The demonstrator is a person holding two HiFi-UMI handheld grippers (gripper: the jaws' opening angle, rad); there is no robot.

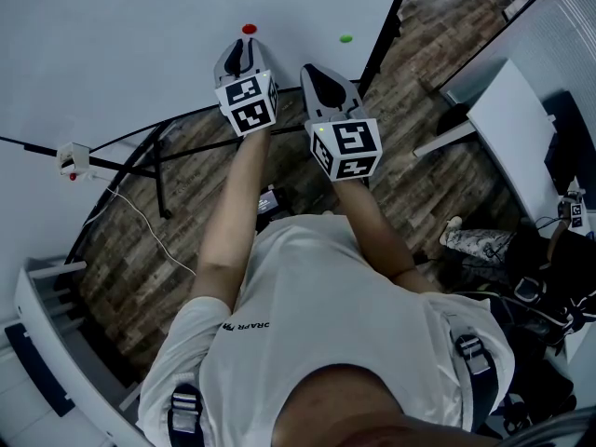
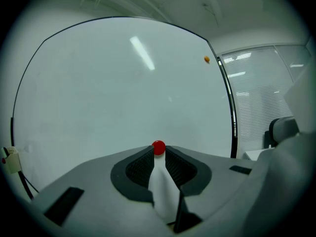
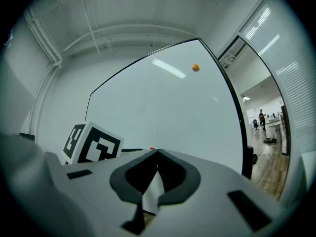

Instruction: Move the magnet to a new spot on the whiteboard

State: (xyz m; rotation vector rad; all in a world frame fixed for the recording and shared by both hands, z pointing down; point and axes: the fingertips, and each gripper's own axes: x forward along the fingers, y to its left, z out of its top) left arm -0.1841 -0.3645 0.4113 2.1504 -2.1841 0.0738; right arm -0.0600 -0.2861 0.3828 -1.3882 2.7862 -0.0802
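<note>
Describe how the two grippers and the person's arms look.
Both the left gripper and right gripper have light grey shells with dark, ribbed pads. Each carries a white cube with black square markers. The person wears a white short-sleeved T-shirt.

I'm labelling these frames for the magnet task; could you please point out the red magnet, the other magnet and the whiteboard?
red magnet (image 2: 158, 147): left gripper view, centre of its cap.
other magnet (image 2: 206, 59): left gripper view, its middle.
whiteboard (image 2: 98, 93): left gripper view, bare surface left of centre.
</note>
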